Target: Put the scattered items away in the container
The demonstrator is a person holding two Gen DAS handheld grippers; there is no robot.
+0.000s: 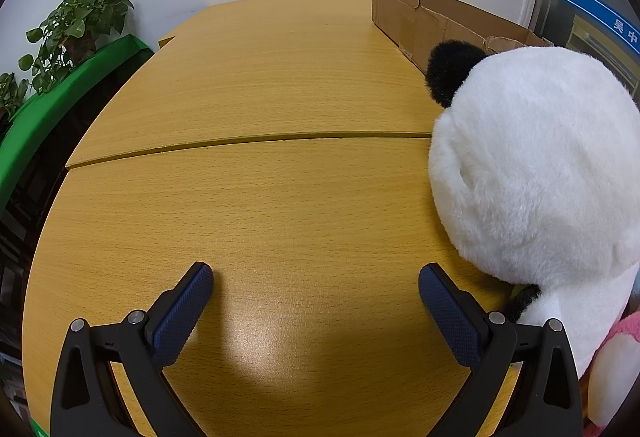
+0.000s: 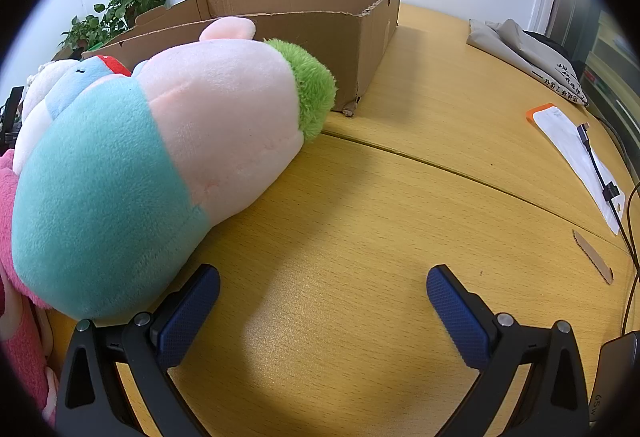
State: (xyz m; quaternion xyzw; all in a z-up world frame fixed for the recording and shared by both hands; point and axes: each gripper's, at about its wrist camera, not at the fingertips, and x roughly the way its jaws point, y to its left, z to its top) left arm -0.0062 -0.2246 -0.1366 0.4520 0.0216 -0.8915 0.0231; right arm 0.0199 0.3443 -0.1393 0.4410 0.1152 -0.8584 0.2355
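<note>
A big white panda plush (image 1: pixel 536 165) with a black ear lies on the wooden table at the right of the left wrist view, touching the outer side of my open left gripper (image 1: pixel 316 277), which holds nothing. A pink plush (image 1: pixel 616 361) pokes out below it. In the right wrist view a pale pink and teal plush (image 2: pixel 160 157) with a green tuft lies at the left, against the left finger of my open, empty right gripper (image 2: pixel 323 281). A bright pink plush (image 2: pixel 16 277) sits at the far left edge. The open cardboard box (image 2: pixel 320 33) stands behind the toys.
The cardboard box (image 1: pixel 432 21) shows at the back right in the left wrist view. A potted plant (image 1: pixel 76 33) and a green board stand off the table's left. On the right lie a folded bag (image 2: pixel 532 53), a white sheet on an orange item (image 2: pixel 576 161), a cable and a cardboard strip (image 2: pixel 592 257).
</note>
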